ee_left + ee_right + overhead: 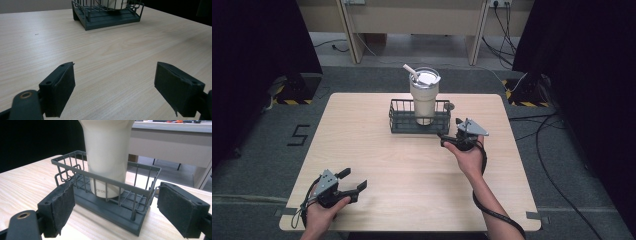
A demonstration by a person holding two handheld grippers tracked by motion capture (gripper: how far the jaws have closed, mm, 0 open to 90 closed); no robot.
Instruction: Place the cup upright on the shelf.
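**Right gripper closing on a tumbler in a wire basket**

Item 1, lower left of the high view: left gripper [354, 182], jaws spread wide, holding nothing, resting low over bare table [362, 135], well apart from the work.

Item 2, upper centre: dark wire basket [398, 120] on the table's far half, containing a cream tumbler [424, 97], upright, with a lid and a white straw [410, 70].

Item 3, just right of the basket: right gripper [452, 131], jaws spread and empty, near the basket's right end. In its own view the jaws framed the basket's corner [147, 195], with the tumbler [107, 152] behind the wires.

Handling note: the step appeared to be an approach to the tumbler. A sound grasp would likely come above the basket rim, on the plain cup wall, jaws level, clear of wires and straw, lifting straight upward.
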